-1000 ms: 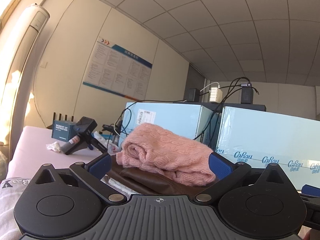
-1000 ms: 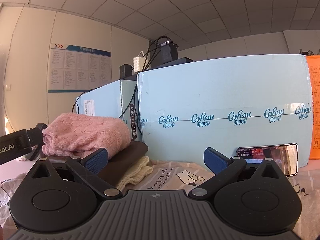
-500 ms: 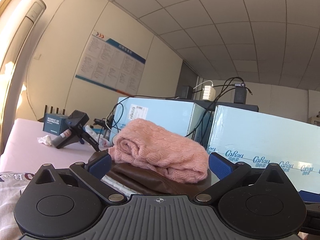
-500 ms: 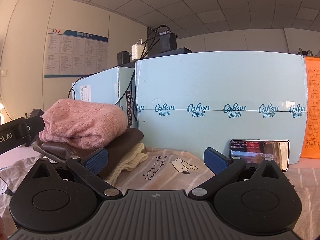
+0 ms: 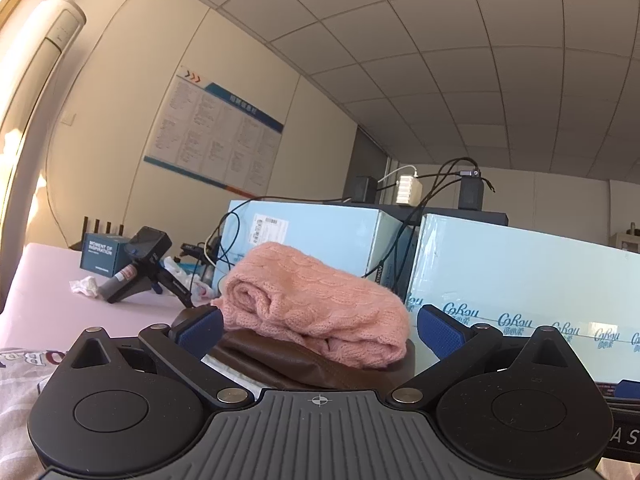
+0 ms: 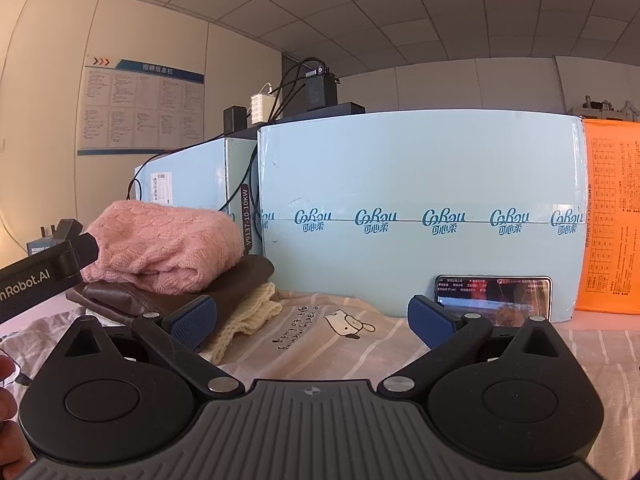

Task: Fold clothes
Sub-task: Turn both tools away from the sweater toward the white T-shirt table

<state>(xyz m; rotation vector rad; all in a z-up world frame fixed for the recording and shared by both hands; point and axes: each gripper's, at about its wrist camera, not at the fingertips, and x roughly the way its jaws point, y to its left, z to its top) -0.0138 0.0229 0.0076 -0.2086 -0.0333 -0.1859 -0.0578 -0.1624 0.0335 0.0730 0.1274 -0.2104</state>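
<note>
A folded pink knit sweater (image 5: 316,304) tops a stack with a brown leather garment (image 5: 304,368) under it. In the right wrist view the same pink sweater (image 6: 164,252) lies over the brown garment (image 6: 236,284) and a cream knit piece (image 6: 252,316). A striped pink cloth with a cartoon print (image 6: 320,340) is spread flat on the table in front. My left gripper (image 5: 320,332) is open, low before the stack, holding nothing. My right gripper (image 6: 312,320) is open over the striped cloth, empty. The left gripper's body (image 6: 36,276) shows at the left edge.
Two light blue cartons (image 6: 420,200) stand behind the clothes, with chargers and cables on top. A phone (image 6: 494,298) leans on the right carton; an orange sheet (image 6: 612,220) is at far right. A small blue box (image 5: 102,256) and a black handheld device (image 5: 140,264) lie on the pink tabletop (image 5: 48,280) at left.
Both views have tilted slightly: the stack and cartons sit a little lower in the left view and more striped cloth shows in the right view. Both grippers stay open.
</note>
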